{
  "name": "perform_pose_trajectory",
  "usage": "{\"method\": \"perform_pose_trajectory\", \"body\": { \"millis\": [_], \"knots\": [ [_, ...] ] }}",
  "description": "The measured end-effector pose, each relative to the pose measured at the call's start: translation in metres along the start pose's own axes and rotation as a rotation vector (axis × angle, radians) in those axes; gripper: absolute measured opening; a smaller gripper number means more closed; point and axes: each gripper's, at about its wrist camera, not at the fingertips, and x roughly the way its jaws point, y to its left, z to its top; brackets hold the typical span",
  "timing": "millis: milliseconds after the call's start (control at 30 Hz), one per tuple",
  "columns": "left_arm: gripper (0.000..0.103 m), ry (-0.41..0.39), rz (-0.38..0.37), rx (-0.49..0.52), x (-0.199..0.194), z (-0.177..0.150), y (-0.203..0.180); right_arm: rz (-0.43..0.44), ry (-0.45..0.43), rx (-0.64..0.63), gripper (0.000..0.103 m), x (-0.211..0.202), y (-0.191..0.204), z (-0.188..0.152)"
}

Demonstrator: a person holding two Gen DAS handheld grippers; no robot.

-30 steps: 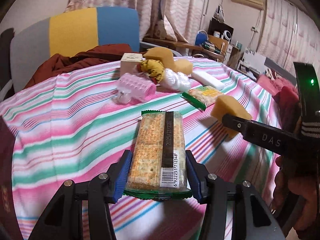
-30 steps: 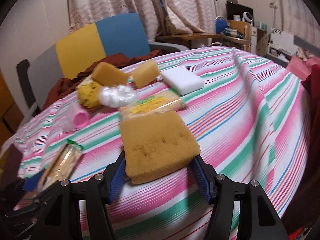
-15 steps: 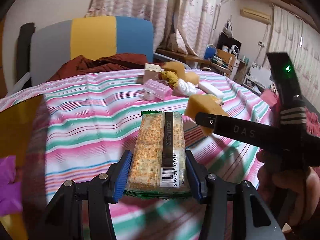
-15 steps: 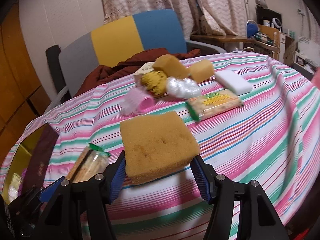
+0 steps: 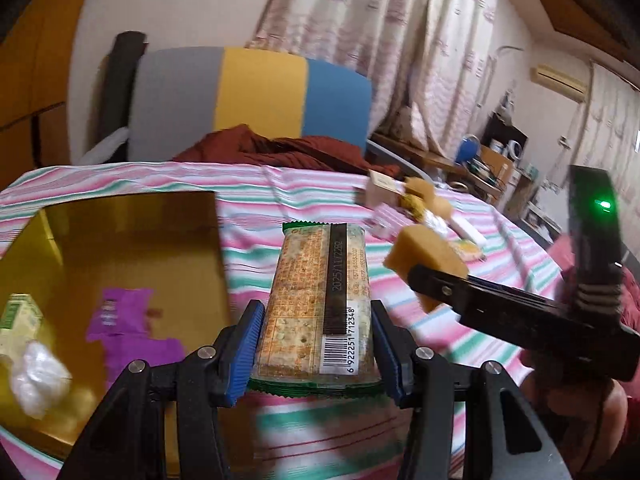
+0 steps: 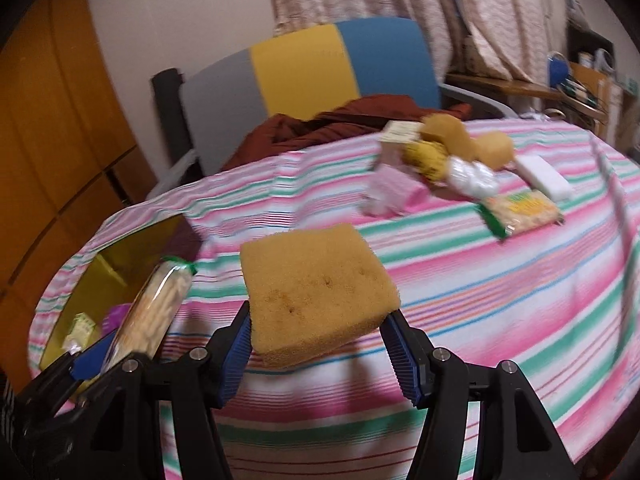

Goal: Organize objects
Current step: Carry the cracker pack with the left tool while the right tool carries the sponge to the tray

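Observation:
My left gripper [image 5: 316, 344] is shut on a cracker packet [image 5: 320, 300] with a green wrapper edge and a barcode, held above the striped tablecloth [image 5: 304, 196]. My right gripper [image 6: 320, 344] is shut on a square yellow sponge [image 6: 316, 288]; in the left wrist view that sponge [image 5: 424, 256] and the right gripper's black body show at the right. A gold box [image 5: 120, 256] lies open at the left, holding a purple wrapper [image 5: 120, 320], a small green carton [image 5: 18, 316] and a clear bag [image 5: 36, 376]. The cracker packet [image 6: 156, 316] and the gold box [image 6: 120, 256] also show at the left of the right wrist view.
A pile lies at the far right of the table: a pink pack [image 6: 394, 194], a yellow scrubber [image 6: 426, 156], two tan sponges [image 6: 496, 148], a clear bag [image 6: 472, 176], a white block [image 6: 544, 176], a second cracker packet [image 6: 520, 212]. Behind the table stands a grey, yellow and blue chair [image 5: 256, 96] with red cloth [image 5: 280, 150].
Both grippers have swung left and slightly up, each keeping its object. The gold box has come into view at the left, and the pile has slid to the right.

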Motion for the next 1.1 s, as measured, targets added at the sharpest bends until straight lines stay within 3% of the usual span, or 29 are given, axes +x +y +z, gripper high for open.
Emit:
{"method": "perform_pose_trajectory", "body": {
  "millis": [333, 533, 733, 900, 1100],
  "knots": [
    [0.053, -0.003, 0.187, -0.114, -0.019, 0.017, 0.094, 0.209, 0.034, -0.204, 0.063, 0.0, 0.098, 0.001],
    [0.053, 0.045, 0.243, -0.216, -0.019, 0.022, 0.148, 0.324, 0.107, -0.329, 0.063, 0.012, 0.159, -0.007],
    [0.053, 0.086, 0.285, -0.252, -0.019, 0.021, 0.18, 0.323, 0.197, -0.425, 0.063, 0.031, 0.199, -0.018],
    [0.053, 0.095, 0.284, -0.312, -0.016, 0.019, 0.198, 0.341, 0.241, -0.466, 0.064, 0.037, 0.211, -0.026],
    [0.053, 0.105, 0.286, -0.311, -0.011, 0.022, 0.2, 0.379, 0.303, -0.512, 0.066, 0.043, 0.221, -0.039]
  ]
}}
